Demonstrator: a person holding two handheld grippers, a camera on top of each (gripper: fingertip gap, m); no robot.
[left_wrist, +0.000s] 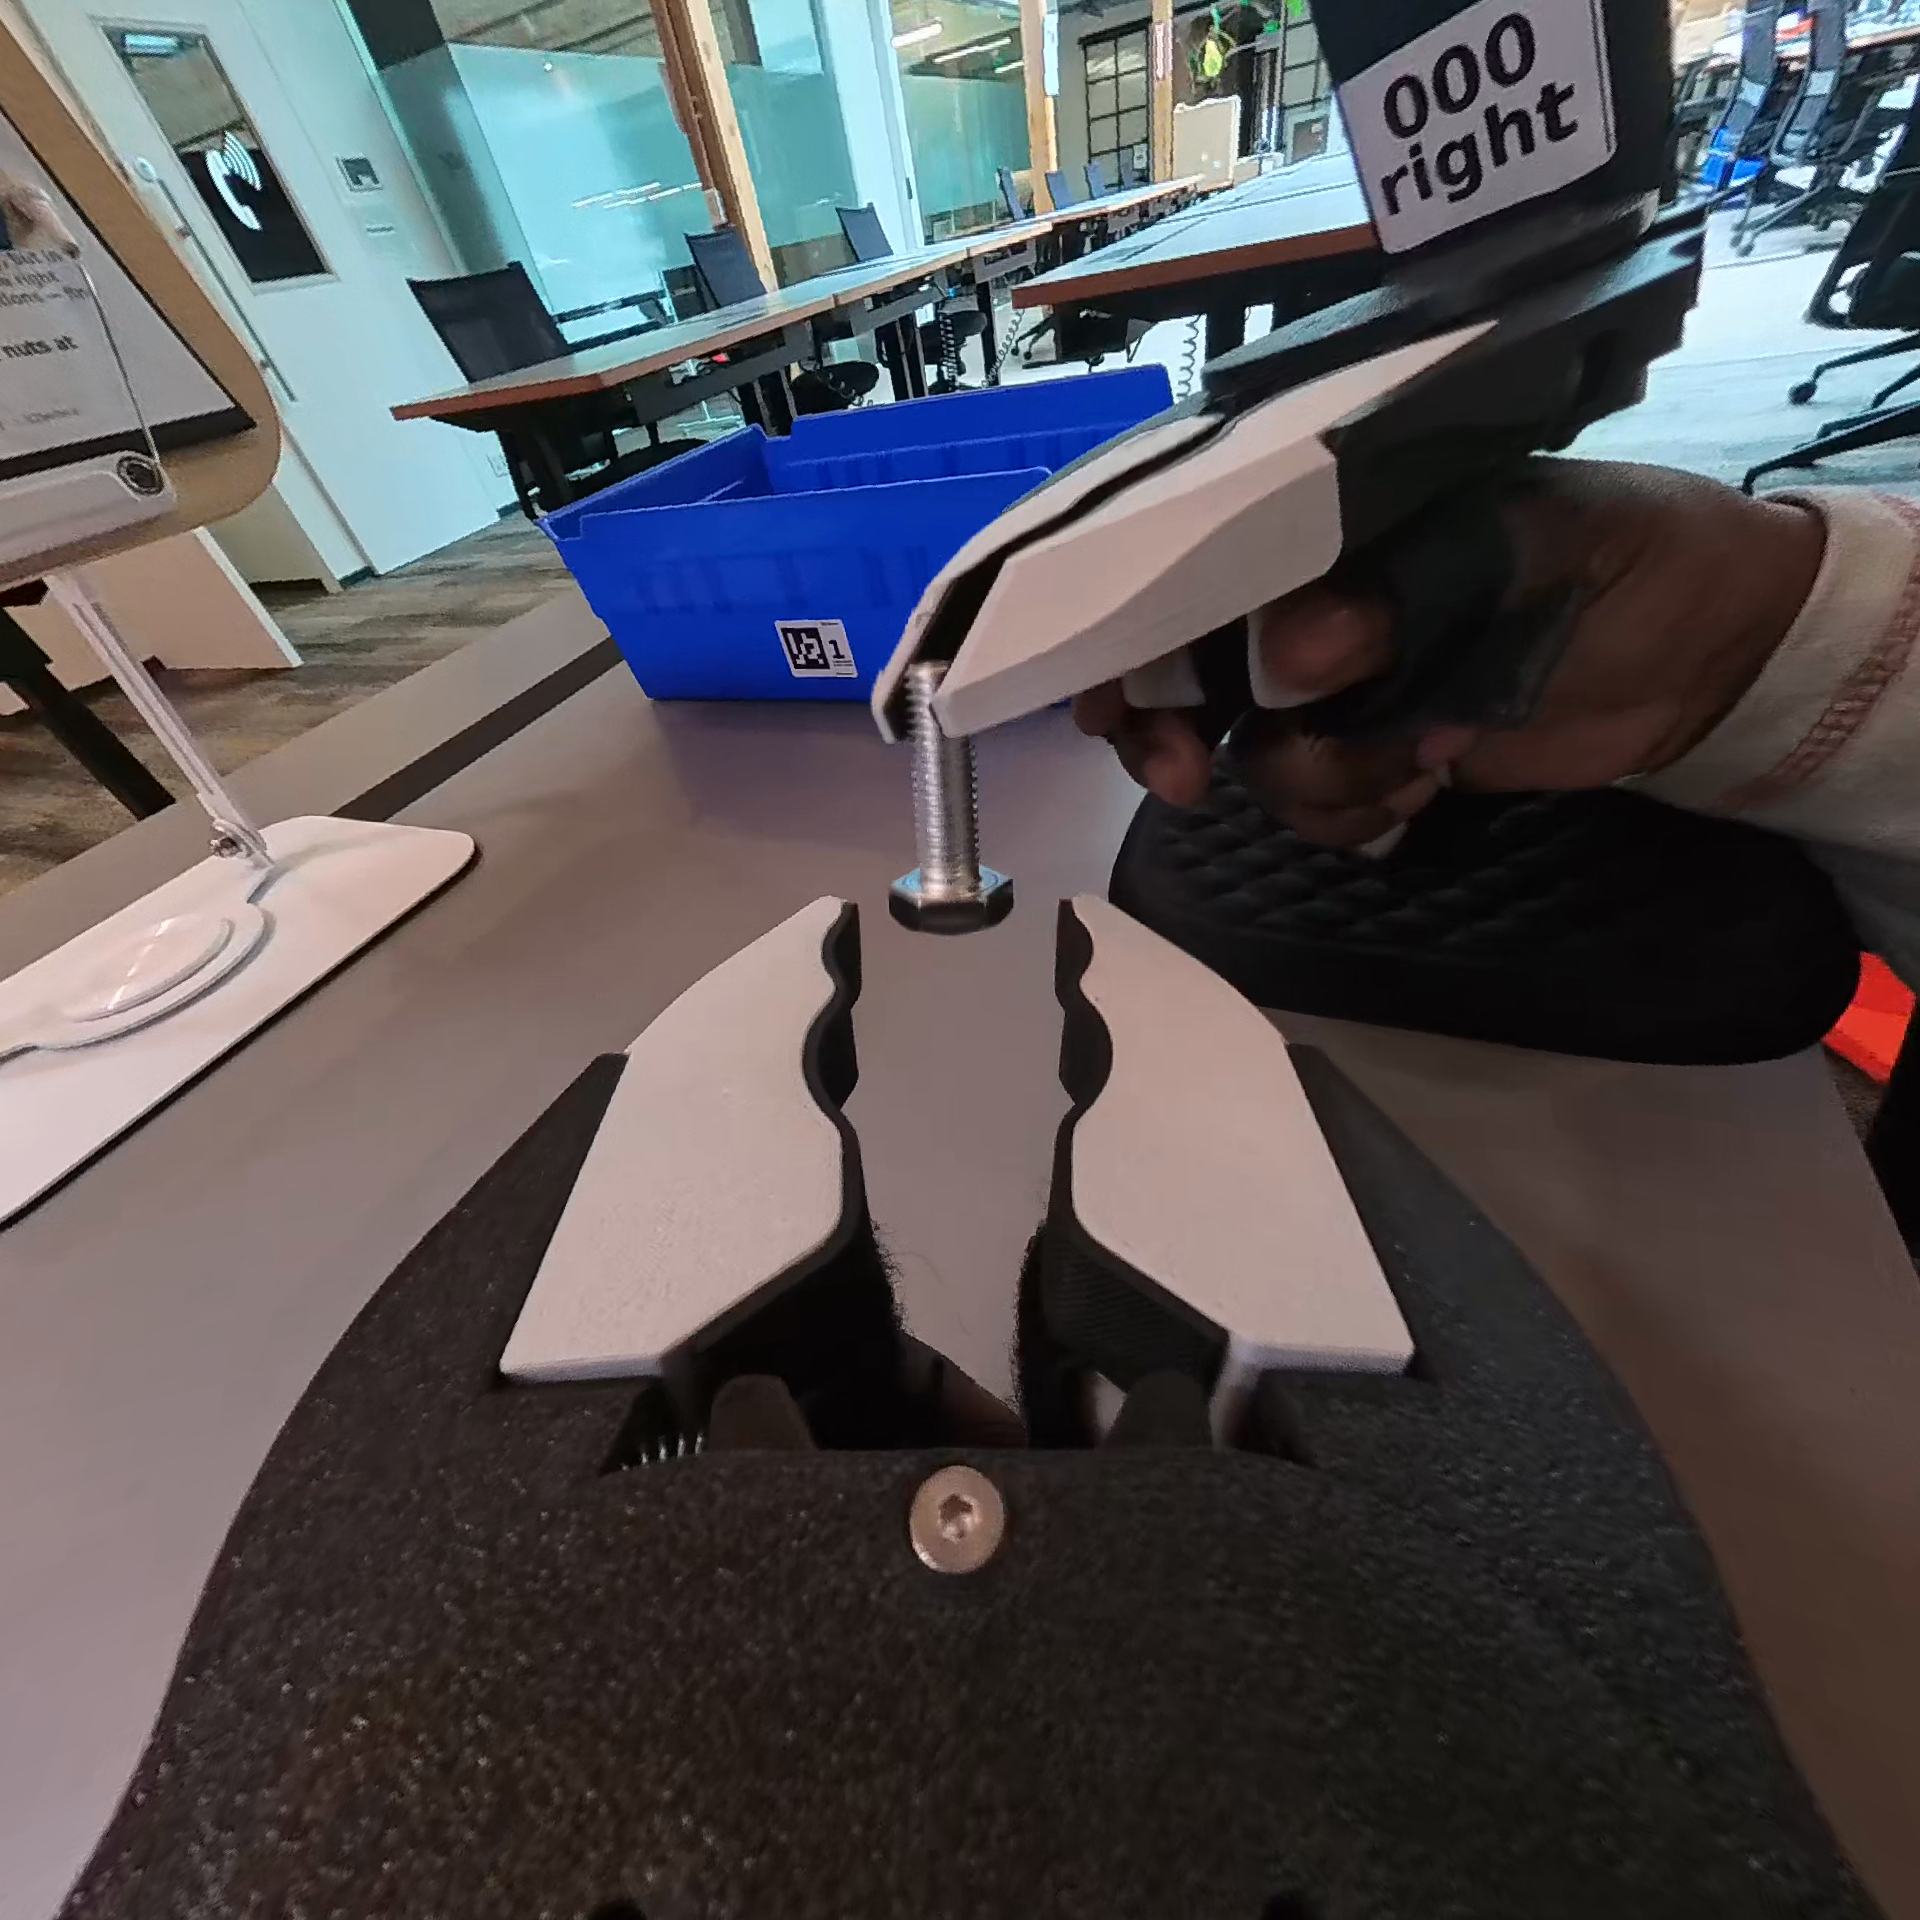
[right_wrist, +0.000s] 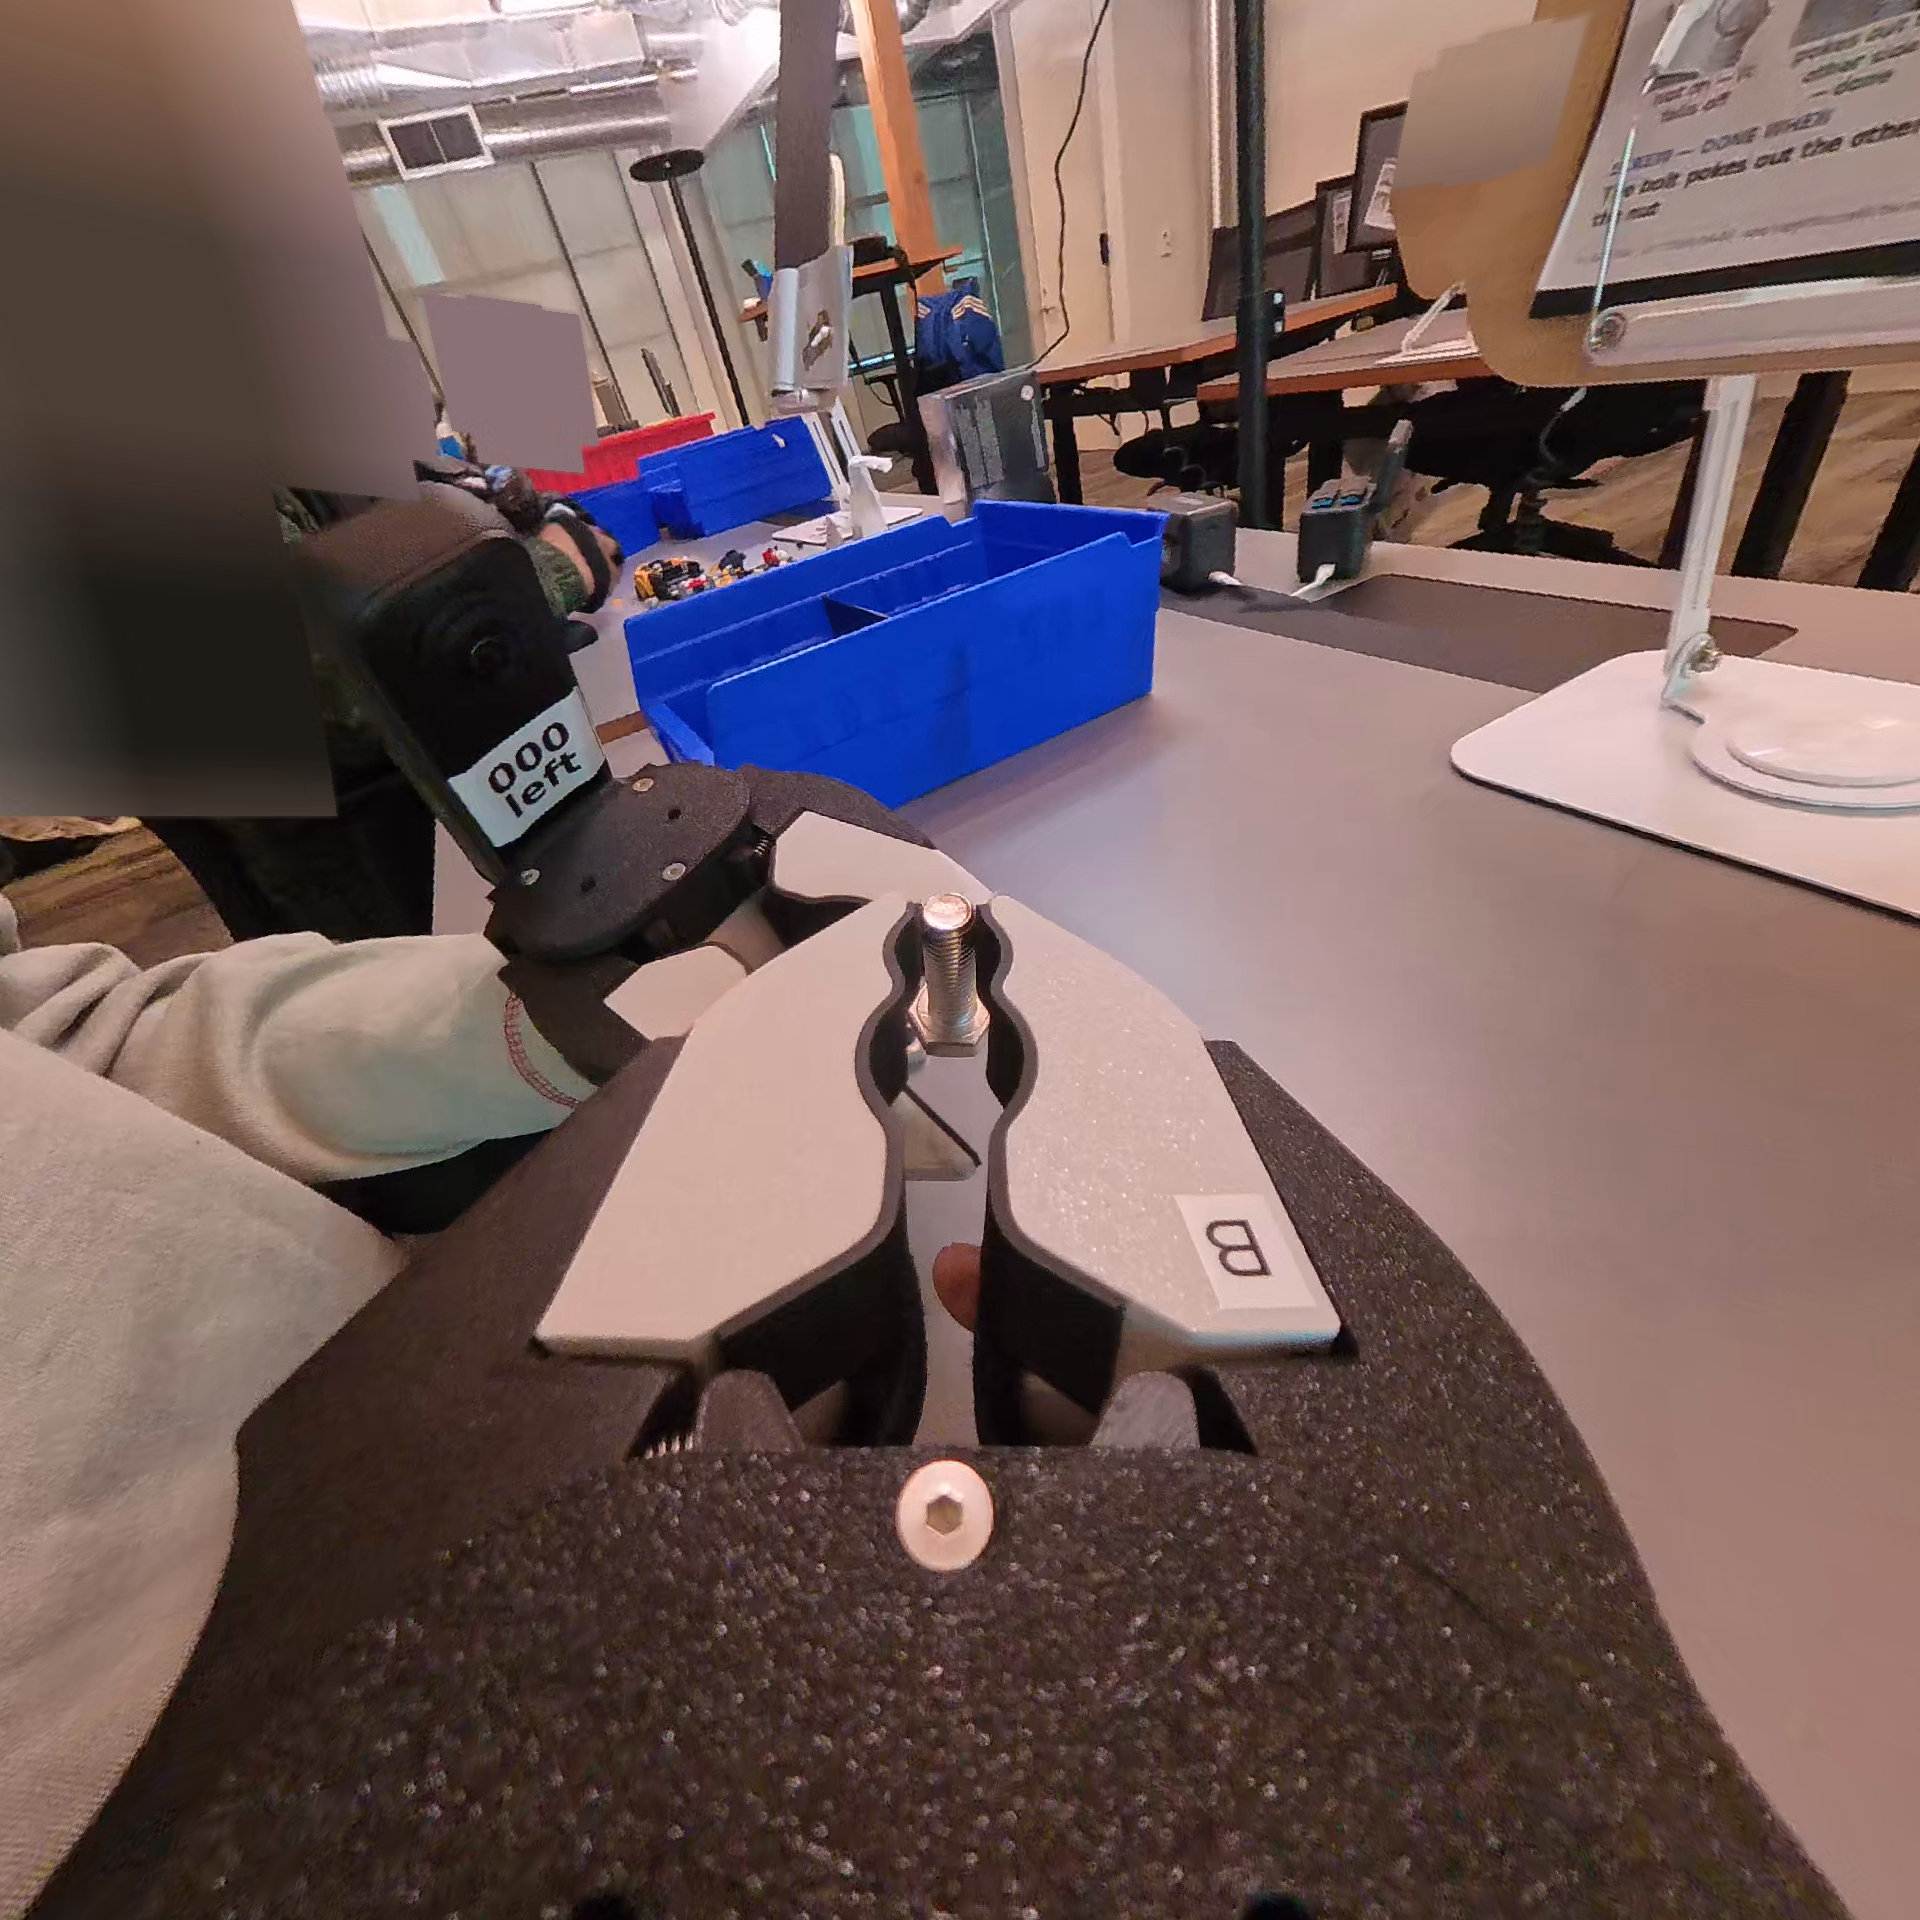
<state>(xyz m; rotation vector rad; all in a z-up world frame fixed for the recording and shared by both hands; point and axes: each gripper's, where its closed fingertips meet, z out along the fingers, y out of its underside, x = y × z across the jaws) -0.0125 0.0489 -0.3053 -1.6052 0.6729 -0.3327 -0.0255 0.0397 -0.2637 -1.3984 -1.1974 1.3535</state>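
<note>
The right gripper (left_wrist: 914, 686) tilted down from 2 o'clock, fingers pinching a silver bolt (left_wrist: 943, 810) by its hidden tip, above the left gripper's (left_wrist: 956, 914) spread, bare fingers.

A blue divided bin (left_wrist: 831, 582) and a white stand base (left_wrist: 208, 966) sit on the grey table (left_wrist: 582, 831).

My left wrist view sits low over the grey table (left_wrist: 520, 987), looking along its fingers toward the blue bin (left_wrist: 727, 561) at 12 o'clock. My right wrist view looks steeply down, same bin (right_wrist: 935, 665) at 12. Both share the bolt (left_wrist: 940, 800) (right_wrist: 945, 977), very close.
</note>
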